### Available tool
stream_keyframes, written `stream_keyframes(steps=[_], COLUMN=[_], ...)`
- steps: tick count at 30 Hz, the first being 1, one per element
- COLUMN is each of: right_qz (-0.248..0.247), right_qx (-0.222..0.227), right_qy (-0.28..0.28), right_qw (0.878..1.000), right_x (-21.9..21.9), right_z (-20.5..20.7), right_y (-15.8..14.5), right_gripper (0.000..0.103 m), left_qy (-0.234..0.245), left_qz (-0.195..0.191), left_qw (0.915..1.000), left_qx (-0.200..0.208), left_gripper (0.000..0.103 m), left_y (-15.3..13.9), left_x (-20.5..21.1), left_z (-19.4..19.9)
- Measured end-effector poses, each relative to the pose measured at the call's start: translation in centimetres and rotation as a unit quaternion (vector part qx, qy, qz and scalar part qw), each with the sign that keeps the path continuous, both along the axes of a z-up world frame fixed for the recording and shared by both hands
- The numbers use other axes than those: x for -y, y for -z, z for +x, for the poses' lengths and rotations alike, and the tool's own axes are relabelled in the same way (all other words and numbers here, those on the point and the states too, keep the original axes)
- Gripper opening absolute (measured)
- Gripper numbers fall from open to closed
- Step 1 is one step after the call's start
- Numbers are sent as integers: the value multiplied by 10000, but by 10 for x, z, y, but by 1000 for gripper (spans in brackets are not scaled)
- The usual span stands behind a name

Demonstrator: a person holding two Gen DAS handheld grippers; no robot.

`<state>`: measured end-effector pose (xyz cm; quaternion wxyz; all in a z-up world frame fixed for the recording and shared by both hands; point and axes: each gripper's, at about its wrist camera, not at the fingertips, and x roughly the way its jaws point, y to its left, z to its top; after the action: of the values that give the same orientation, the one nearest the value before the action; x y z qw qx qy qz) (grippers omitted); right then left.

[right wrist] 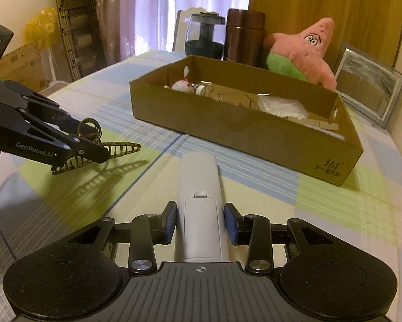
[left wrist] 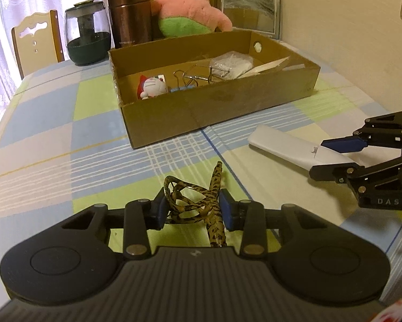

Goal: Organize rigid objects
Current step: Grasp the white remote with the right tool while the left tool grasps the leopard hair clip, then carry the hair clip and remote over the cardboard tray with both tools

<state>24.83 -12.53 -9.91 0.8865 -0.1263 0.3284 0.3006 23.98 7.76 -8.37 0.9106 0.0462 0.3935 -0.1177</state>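
Note:
My left gripper (left wrist: 194, 209) is shut on a leopard-print hair claw clip (left wrist: 201, 204) and holds it just above the checked tablecloth; the clip also shows in the right wrist view (right wrist: 99, 147) with its shadow below. My right gripper (right wrist: 201, 224) is open, with its blue pads on either side of a white remote control (right wrist: 201, 201) that lies on the table; a small gap shows on each side. The remote also shows in the left wrist view (left wrist: 289, 145). The open cardboard box (left wrist: 214, 107) stands beyond both, holding a Doraemon figure (left wrist: 154, 87), binder clips (left wrist: 190, 79) and a plastic bag (left wrist: 231, 64).
Behind the box stand a glass teapot (left wrist: 87, 35), a brown thermos (left wrist: 130, 13), a pink Patrick plush (left wrist: 193, 8) and a picture frame (left wrist: 249, 10) against the wall. A chair (left wrist: 36, 37) is at the table's far left. Folded racks and boxes (right wrist: 21, 64) stand beyond the table.

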Motion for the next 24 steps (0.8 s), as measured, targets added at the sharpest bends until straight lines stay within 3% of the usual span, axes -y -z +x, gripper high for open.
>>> stream_keyframes(steps=[6,18,24], right_qz=[96,423,542], right_qx=[17,15,62], right_qy=[72,260,330], right_qw=[9999,9988,9980], right_x=[7,18,21], right_z=[-4,-13,-20], right_y=[-15,-50,-68], right_gripper=[35,35,35], left_qy=[-38,-681,-784], left_qz=[2,-237,-312], left_qw=[9999,9973,9962], left_qx=[98,129,203], left_gripper=[34,34,34], left_y=[-12,-40,-55], left_x=[2,0,4], left_z=[-7,-26,-35])
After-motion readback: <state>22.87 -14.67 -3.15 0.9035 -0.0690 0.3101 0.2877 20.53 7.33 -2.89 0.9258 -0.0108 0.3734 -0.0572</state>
